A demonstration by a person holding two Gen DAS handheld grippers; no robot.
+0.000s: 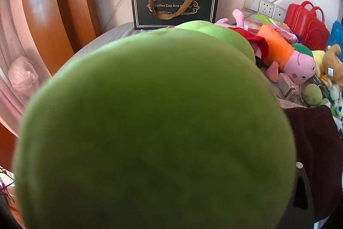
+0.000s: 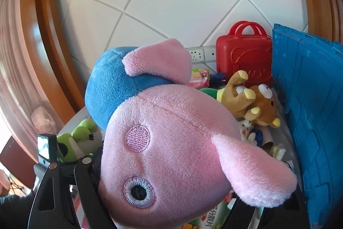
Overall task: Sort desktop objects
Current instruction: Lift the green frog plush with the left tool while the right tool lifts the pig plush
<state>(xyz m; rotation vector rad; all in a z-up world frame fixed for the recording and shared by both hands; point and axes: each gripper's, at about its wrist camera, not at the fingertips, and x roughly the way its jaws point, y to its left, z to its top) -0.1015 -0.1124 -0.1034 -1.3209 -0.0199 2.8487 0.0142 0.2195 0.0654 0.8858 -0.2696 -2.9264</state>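
In the left wrist view a big green plush toy fills most of the frame right in front of the camera, between my left gripper's fingers; only part of the right finger shows. In the right wrist view my right gripper is shut on a pink pig plush in a blue outfit, its head held between the black fingers, lifted above the desk. A second pig plush in orange lies on the desk to the right in the left wrist view.
A black "Coffee Cup" paper bag stands against the tiled wall. A red toy case, a blue crate, a brown bear plush, a green frog plush, a tennis ball and small boxes crowd the desk. Wooden door frame on the left.
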